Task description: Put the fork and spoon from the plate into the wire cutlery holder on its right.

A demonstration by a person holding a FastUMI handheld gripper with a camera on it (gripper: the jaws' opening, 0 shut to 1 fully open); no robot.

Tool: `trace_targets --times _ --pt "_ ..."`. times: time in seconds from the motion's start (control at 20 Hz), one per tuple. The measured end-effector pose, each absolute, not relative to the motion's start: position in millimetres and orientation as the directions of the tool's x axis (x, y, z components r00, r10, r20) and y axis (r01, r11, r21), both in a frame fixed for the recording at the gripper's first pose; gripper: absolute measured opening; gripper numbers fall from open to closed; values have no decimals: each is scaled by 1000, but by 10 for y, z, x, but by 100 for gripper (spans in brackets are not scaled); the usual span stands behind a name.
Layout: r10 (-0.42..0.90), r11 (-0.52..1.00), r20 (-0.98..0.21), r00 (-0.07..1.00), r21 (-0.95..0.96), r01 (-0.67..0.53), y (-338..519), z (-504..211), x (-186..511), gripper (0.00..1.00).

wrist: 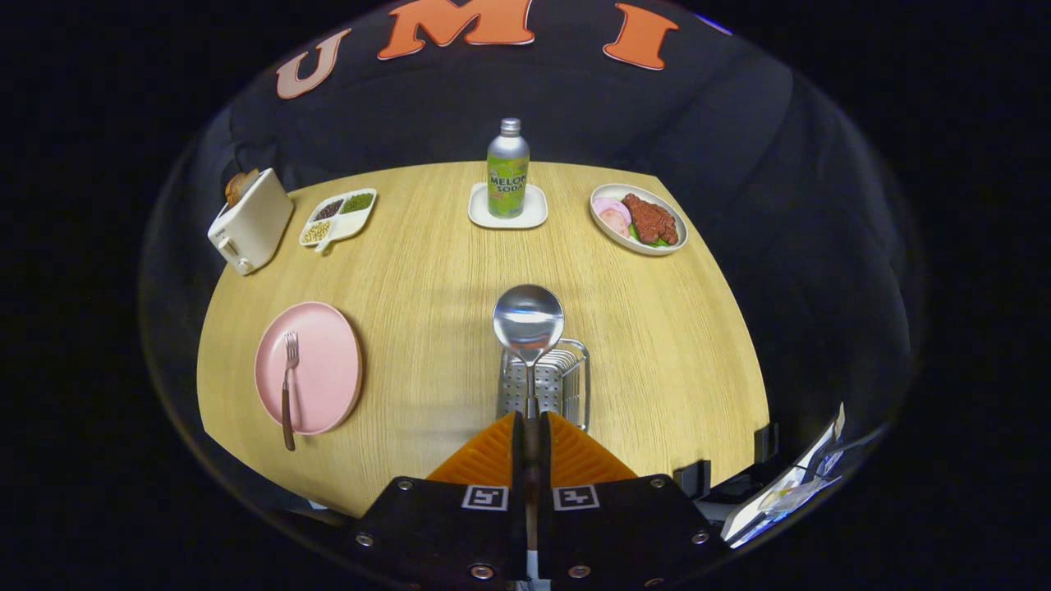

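Gripper (531, 423) with its two fingers drawn together and clamped on the handle of the spoon (528, 322); the spoon stands out ahead of the fingertips, bowl outermost, its handle running back between them; directly beneath the spoon and just ahead of the fingers stands the wire cutlery holder (566, 384) on the wooden counter (427, 271) — the spoon's bowl appears over the holder's far rim, though whether the spoon touches the wire cannot be told; to the left of the holder, well apart from it, lies the pink plate (324, 365); the fork (289, 386) rests on the plate, tines pointing away from the gripper, its handle end reaching over the plate's near rim onto the counter; beyond the holder, at the far middle of the counter, a green soda bottle (508, 168) stands upright on a white square coaster (534, 215); at the far right, an oval dish of food (639, 220) — pink slices beside a reddish-brown piece with some green at its edge; at the far left, a white toaster (250, 222) with bread showing at its top; just beside the toaster, a divided white tray (338, 217) holding grains or beans of differing colours in separate compartments.
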State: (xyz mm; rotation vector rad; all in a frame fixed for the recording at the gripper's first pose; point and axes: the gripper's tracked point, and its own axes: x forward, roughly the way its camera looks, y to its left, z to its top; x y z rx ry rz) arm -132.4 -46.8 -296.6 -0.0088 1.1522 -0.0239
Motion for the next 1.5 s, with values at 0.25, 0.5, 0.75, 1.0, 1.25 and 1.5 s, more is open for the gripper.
trace_targets --times 0.25,0.5,0.75,1.0,1.25,1.5 --pt "-55 992 -954 296 -85 -90 -653 -3033 -1488 6" --pt "-48 988 -983 176 -73 -140 -706 -3140 -1603 6" --pt "-31 988 -987 159 -54 -143 -709 -3186 -1511 8" --pt "4 992 -977 211 -22 -121 -596 -3181 -1338 10" --pt "39 995 -914 404 -1 -96 -457 -2971 -946 10" --pt "92 996 -741 665 71 -59 -202 -2588 -581 13"
